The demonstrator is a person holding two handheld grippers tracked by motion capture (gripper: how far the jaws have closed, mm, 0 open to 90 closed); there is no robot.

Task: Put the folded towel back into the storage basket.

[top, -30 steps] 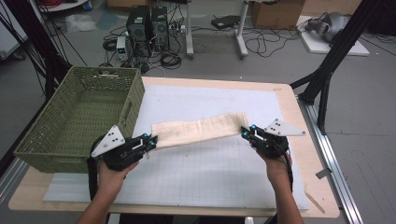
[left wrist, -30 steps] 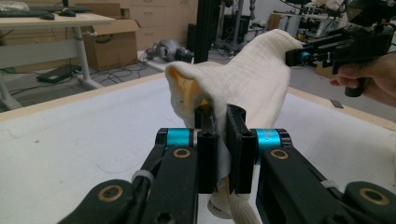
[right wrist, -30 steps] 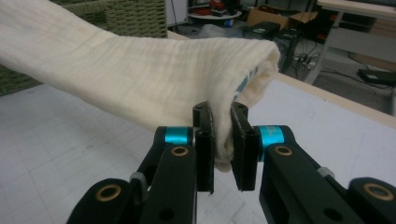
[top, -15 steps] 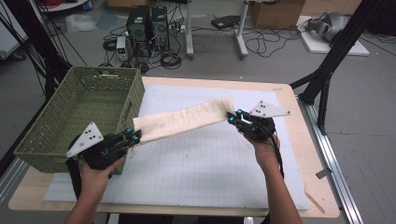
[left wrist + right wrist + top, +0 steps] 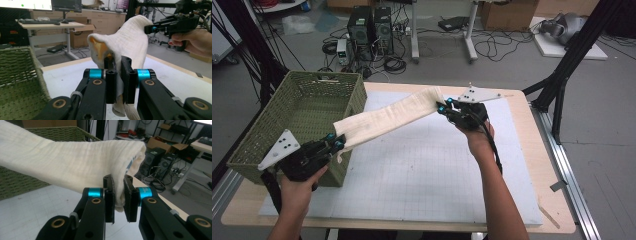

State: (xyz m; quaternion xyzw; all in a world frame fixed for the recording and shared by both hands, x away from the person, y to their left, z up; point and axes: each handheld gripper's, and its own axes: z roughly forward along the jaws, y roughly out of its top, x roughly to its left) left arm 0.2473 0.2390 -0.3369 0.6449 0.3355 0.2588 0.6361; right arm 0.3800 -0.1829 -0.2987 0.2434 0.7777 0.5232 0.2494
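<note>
Left gripper (image 5: 335,143): clamped on the towel (image 5: 392,116) end, at the basket (image 5: 287,131) front corner.
Right gripper (image 5: 443,107): pinching the other end, well right of the basket.
Towel: stretched between them, off the table (image 5: 422,170).

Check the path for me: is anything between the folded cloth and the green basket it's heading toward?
Nothing visible blocks it. The cloth hangs in the air, held at both ends by the left gripper and the right gripper. Its left end is already at the basket rim, and what shows of the basket's inside looks bare.
</note>
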